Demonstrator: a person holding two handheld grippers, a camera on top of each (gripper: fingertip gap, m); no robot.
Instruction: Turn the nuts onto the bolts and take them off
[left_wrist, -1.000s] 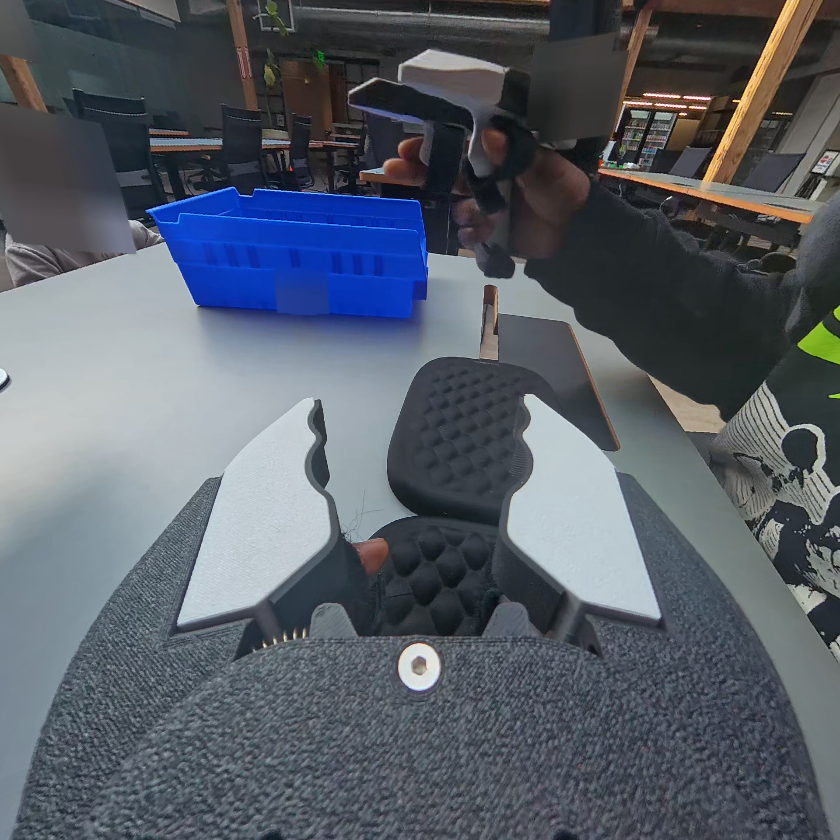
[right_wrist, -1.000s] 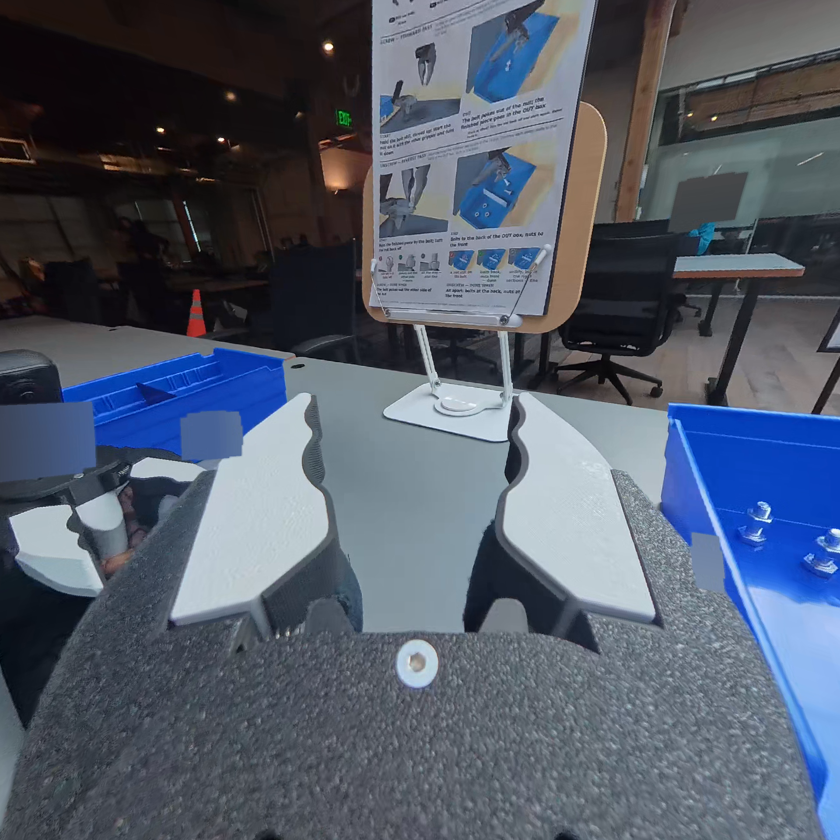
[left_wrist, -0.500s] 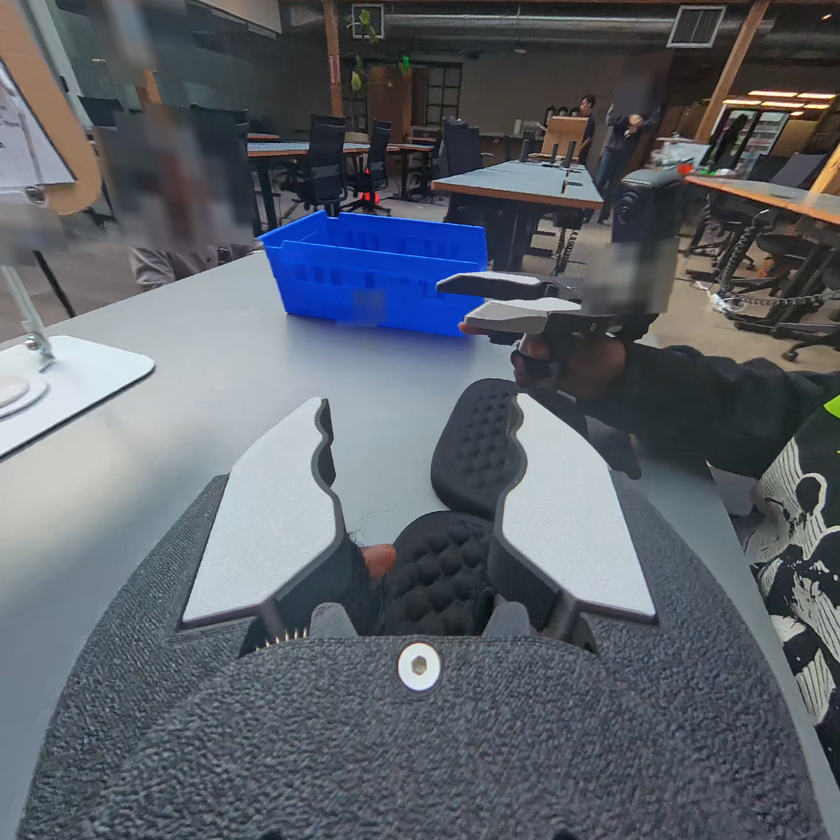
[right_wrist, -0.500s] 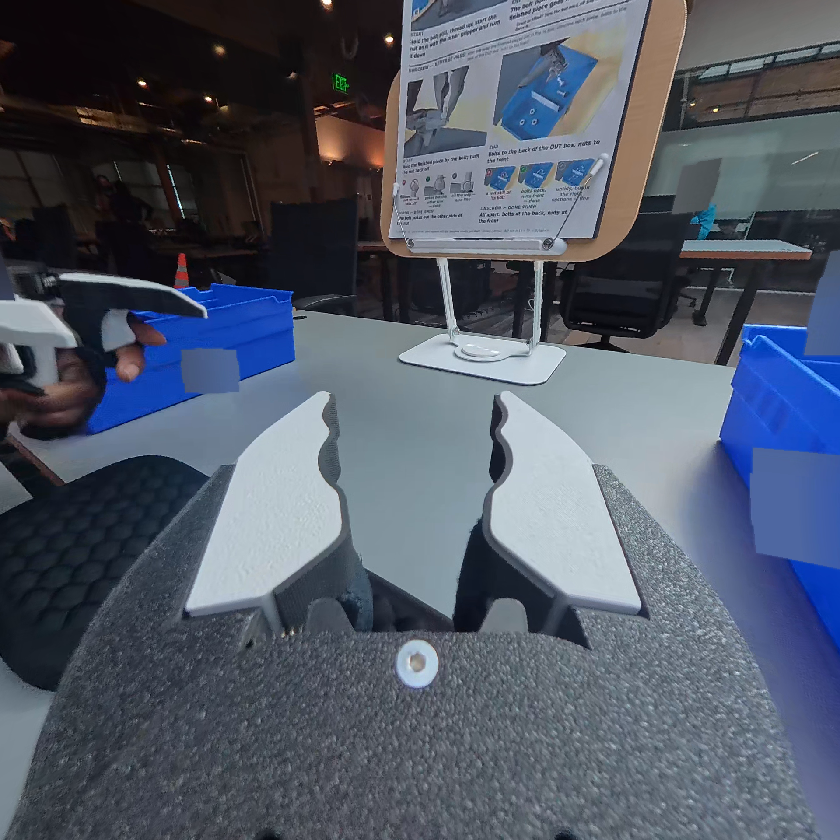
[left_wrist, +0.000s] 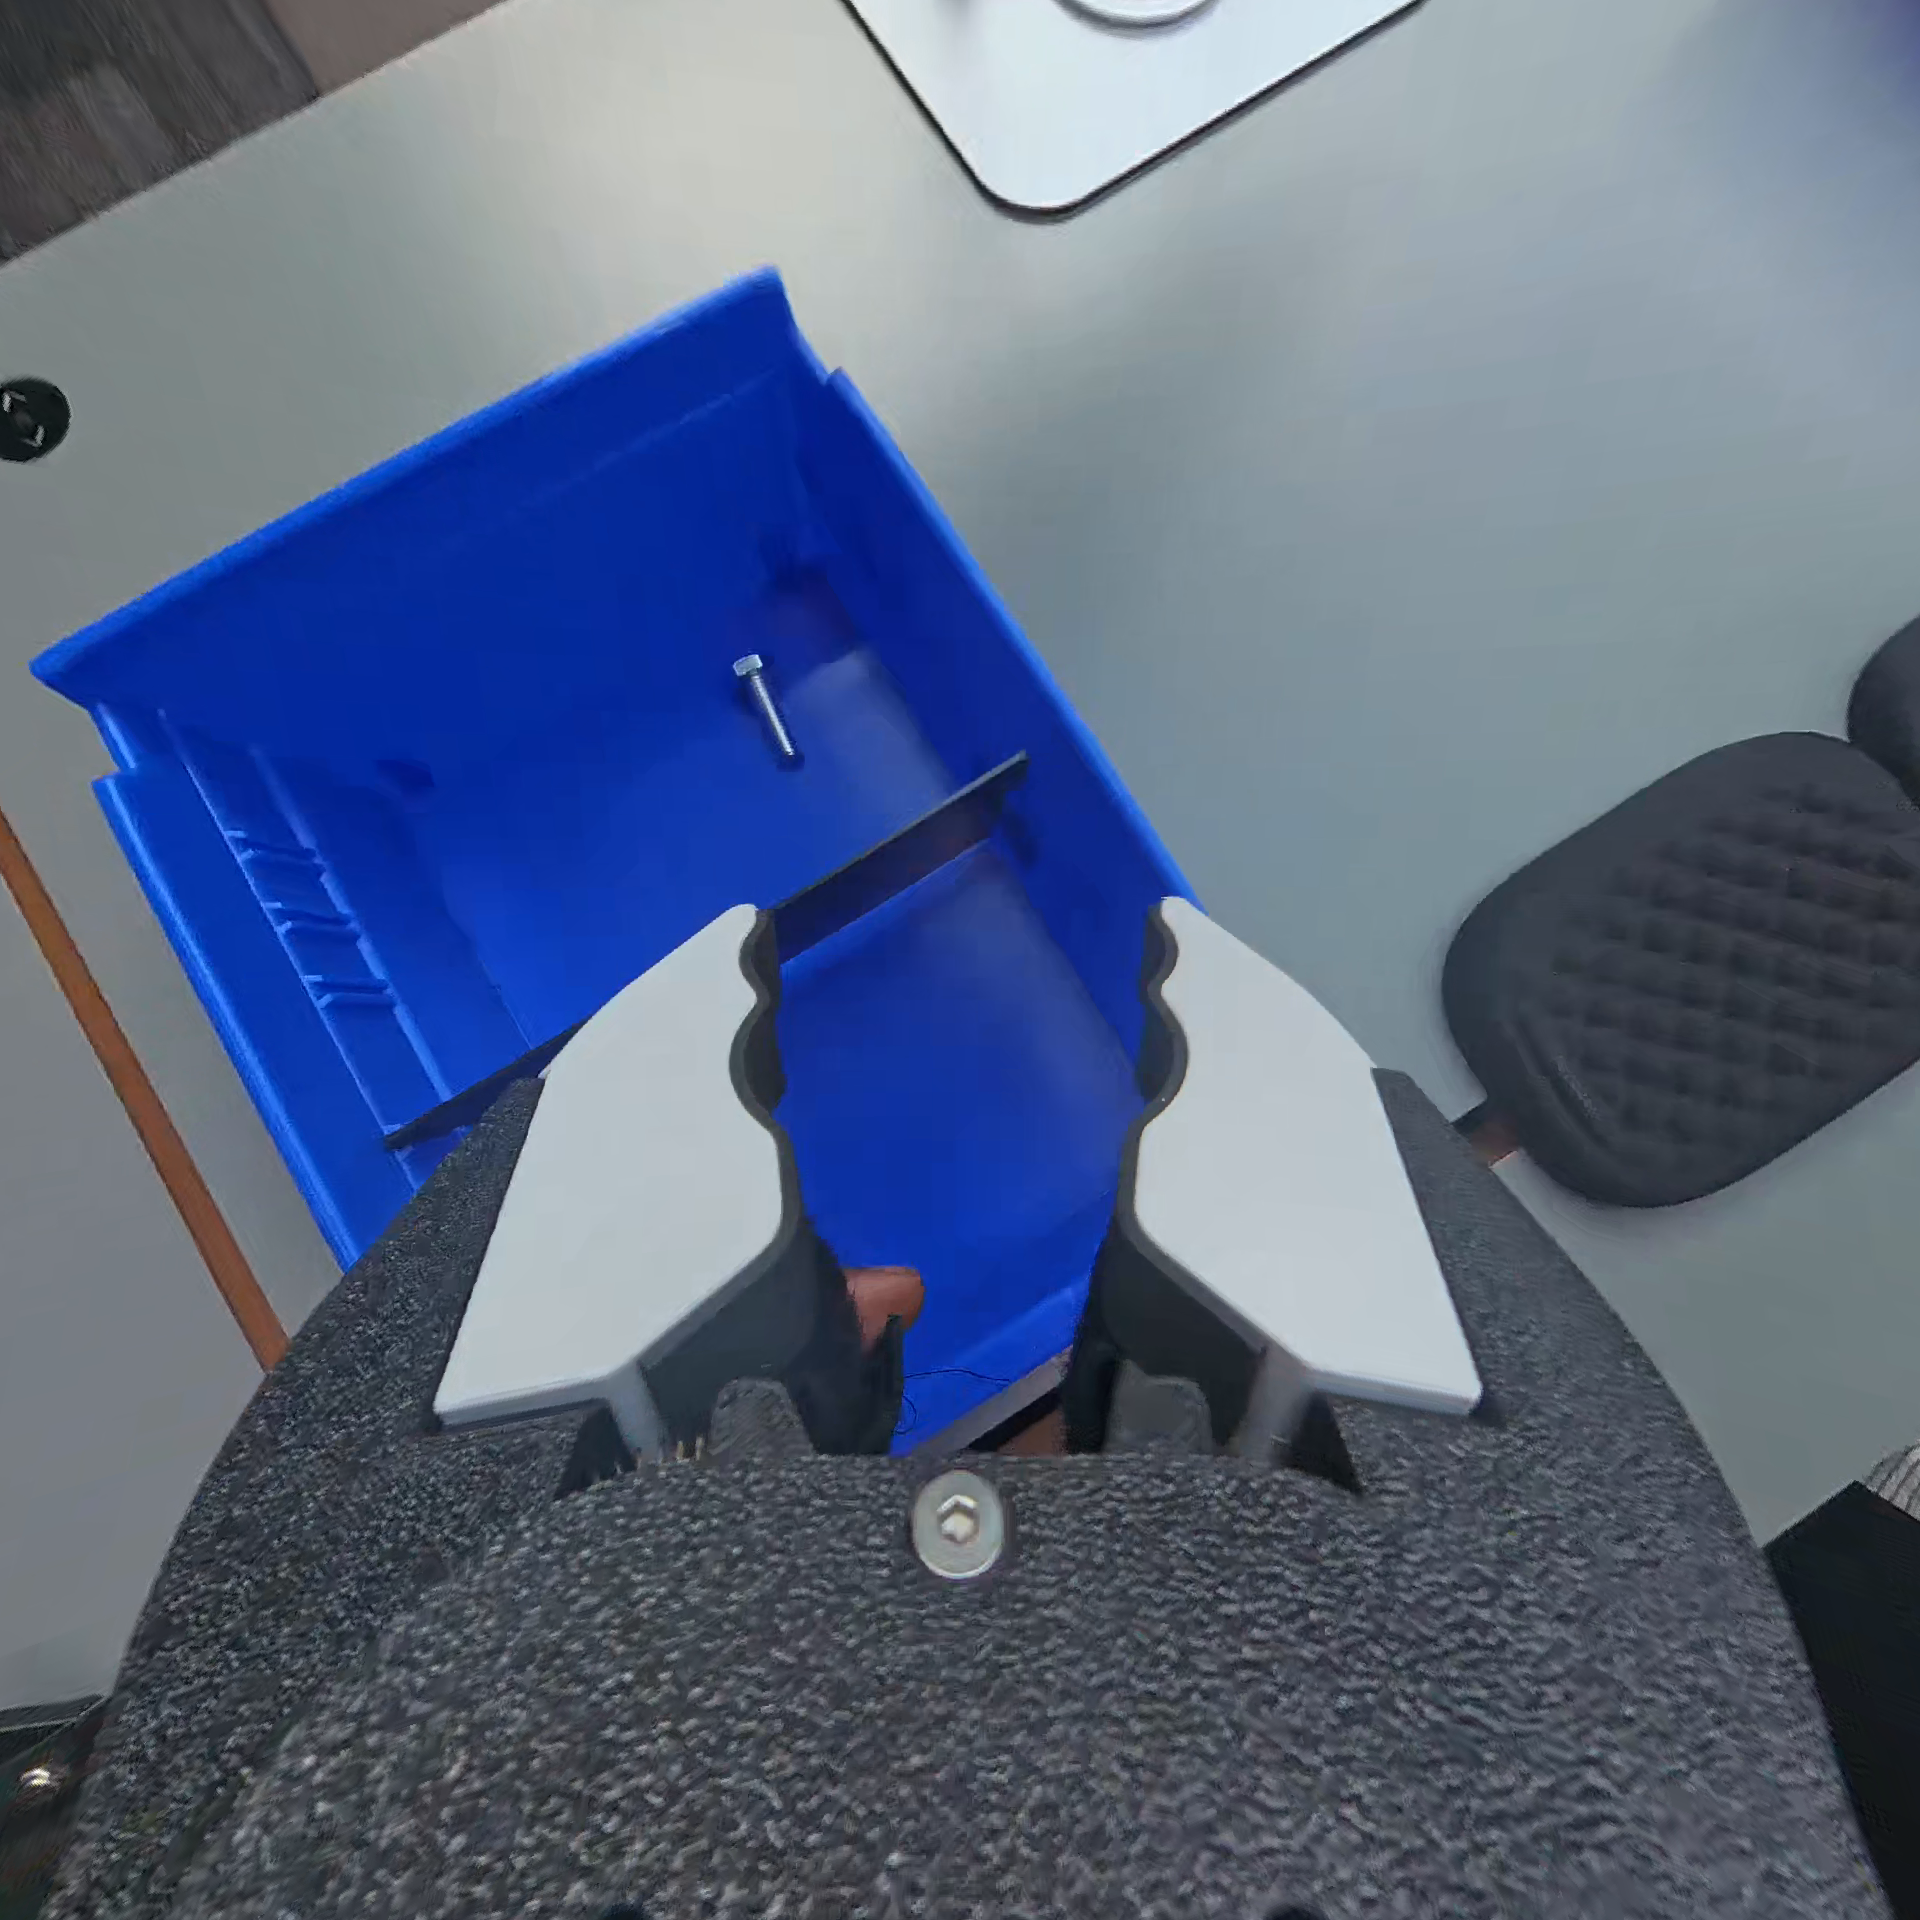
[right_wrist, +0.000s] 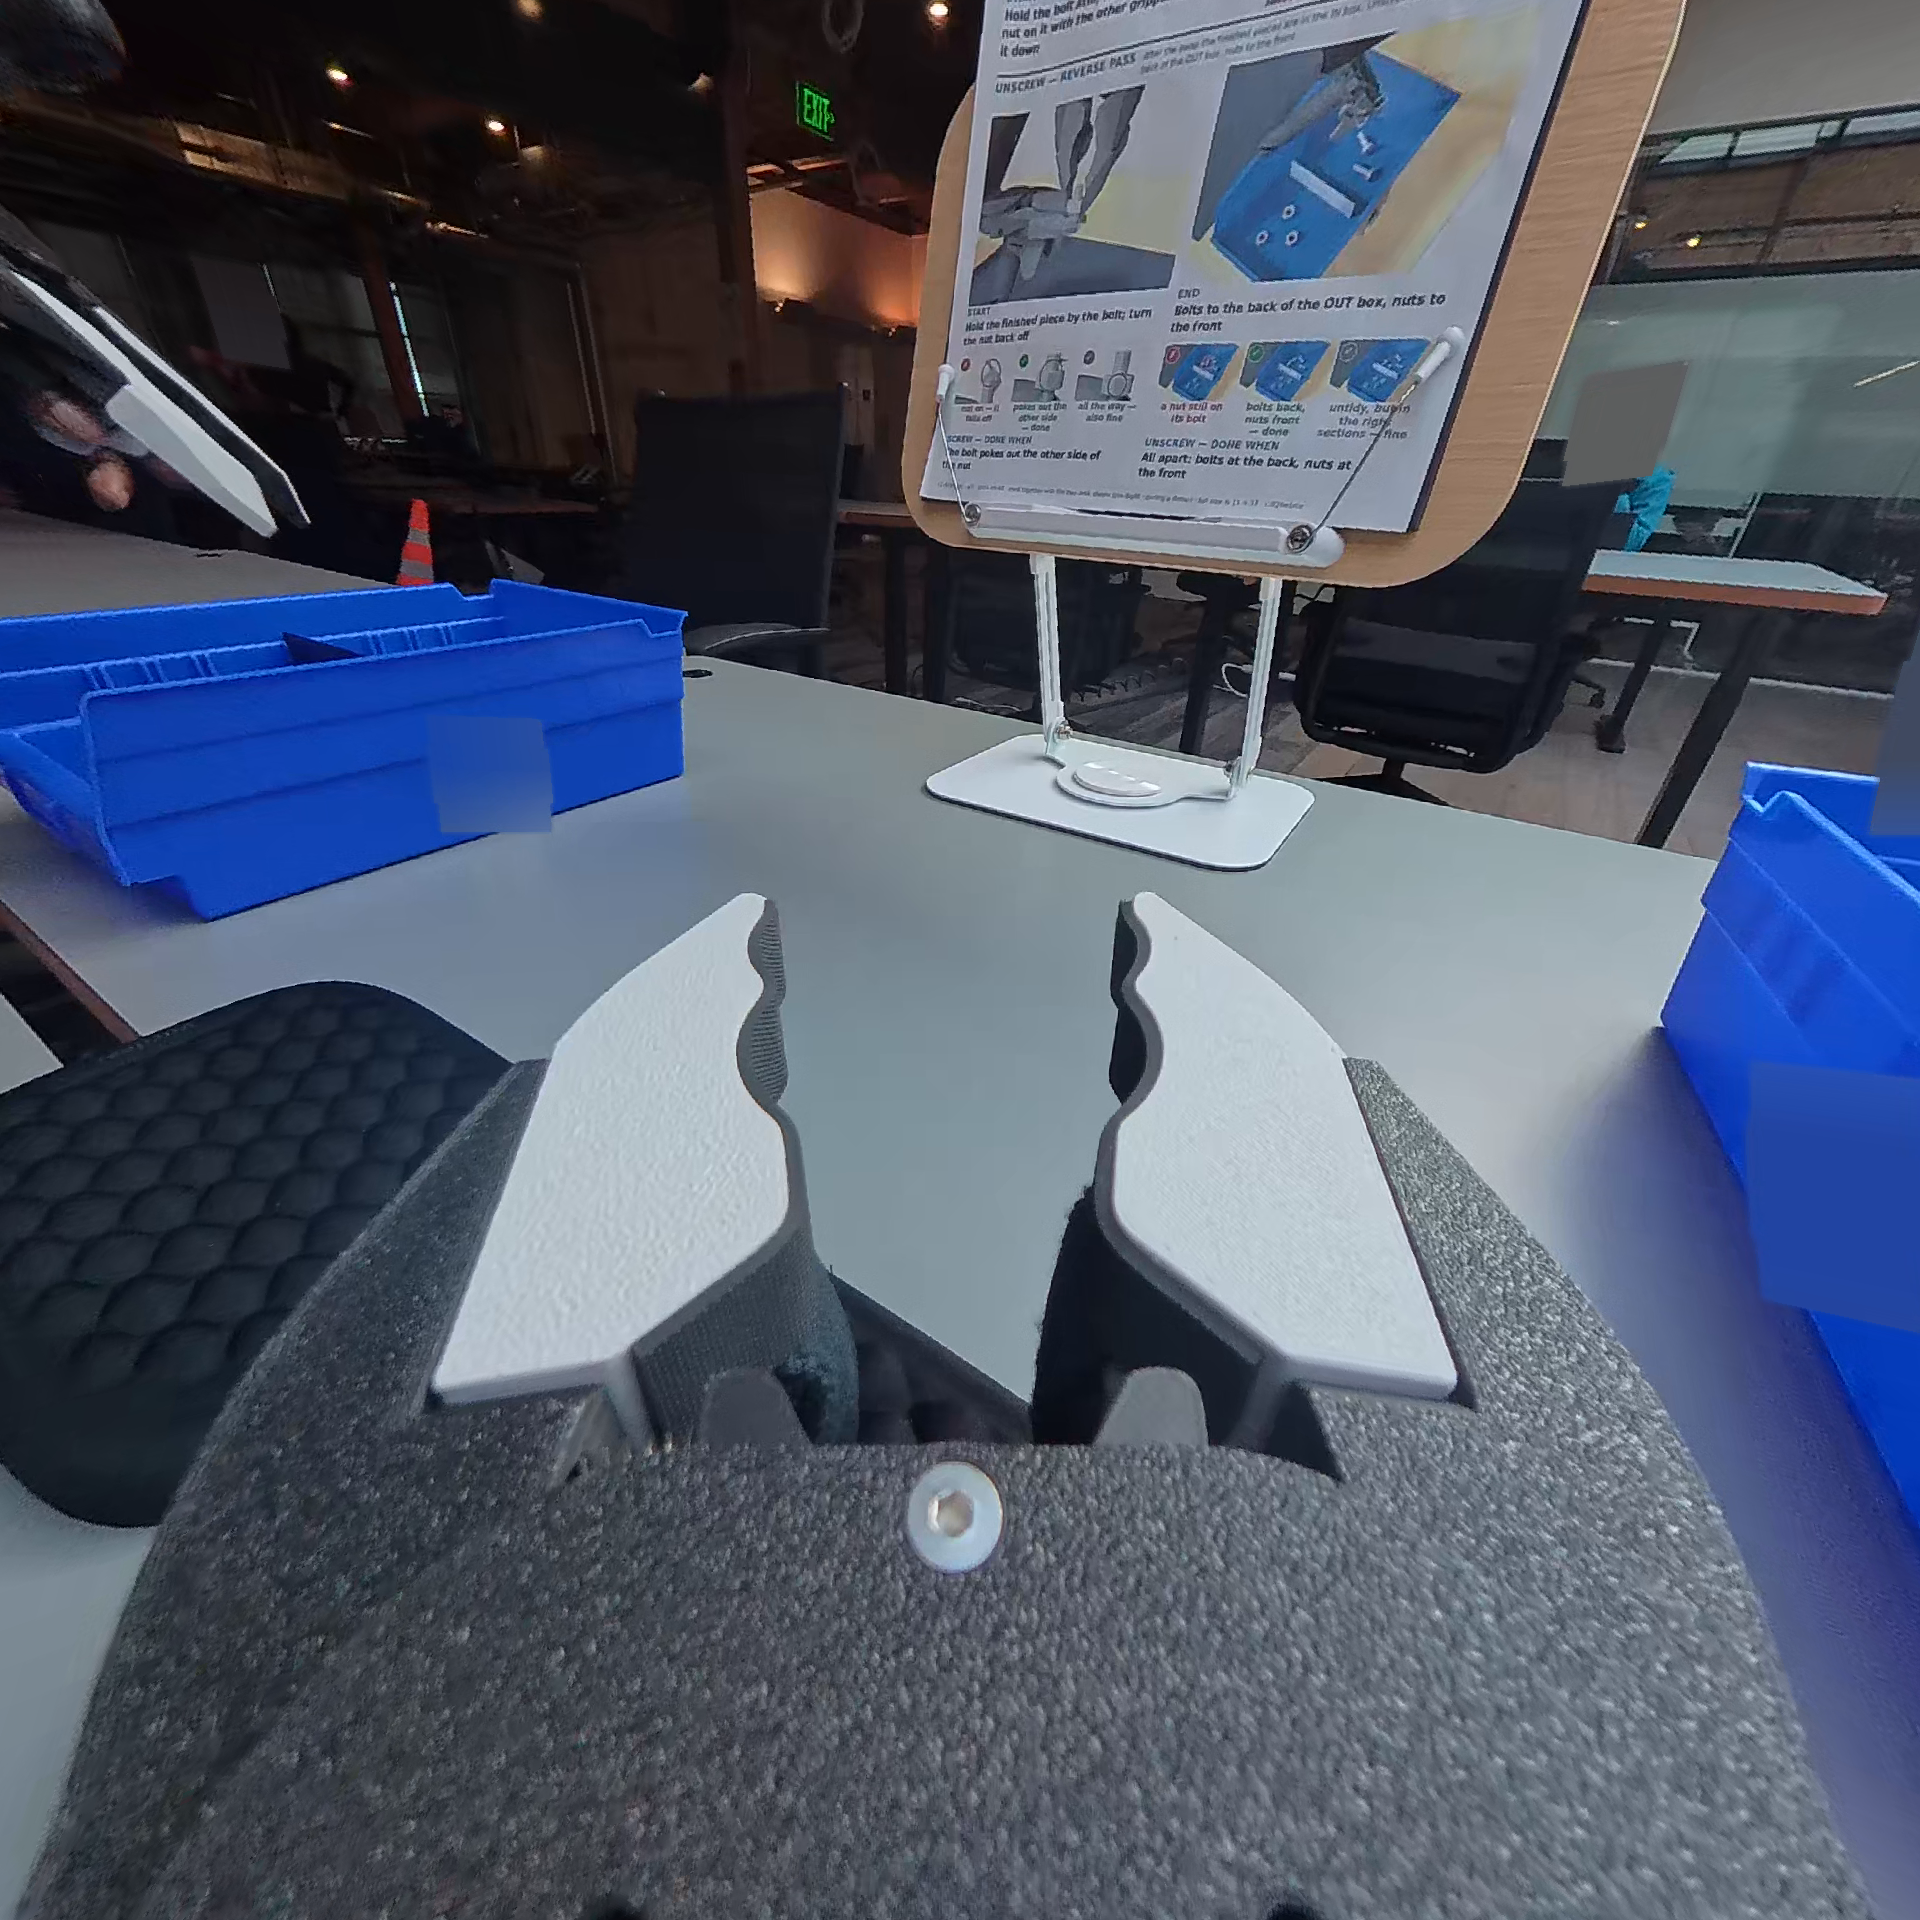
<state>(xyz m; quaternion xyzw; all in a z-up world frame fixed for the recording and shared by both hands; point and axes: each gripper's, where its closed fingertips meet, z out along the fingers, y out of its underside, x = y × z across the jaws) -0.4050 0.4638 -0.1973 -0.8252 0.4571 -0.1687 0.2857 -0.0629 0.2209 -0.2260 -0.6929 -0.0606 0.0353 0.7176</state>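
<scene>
Beyond the black divider (left_wrist: 914, 831), in the blue bin's (left_wrist: 416, 582) far compartment, the lone bolt (left_wrist: 766, 707) lies pointing back towards our left gripper (left_wrist: 956, 987), spread wide and empty above, nearer than our right gripper (right_wrist: 940, 971), likewise spread and empty.

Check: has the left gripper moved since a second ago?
Yes. The left gripper has swung from low over the table to above the blue bin, looking down at the bolt.

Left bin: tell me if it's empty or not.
Not empty. The left bin holds one bolt lying beyond the black divider; the near section's visible part looks bare.
</scene>
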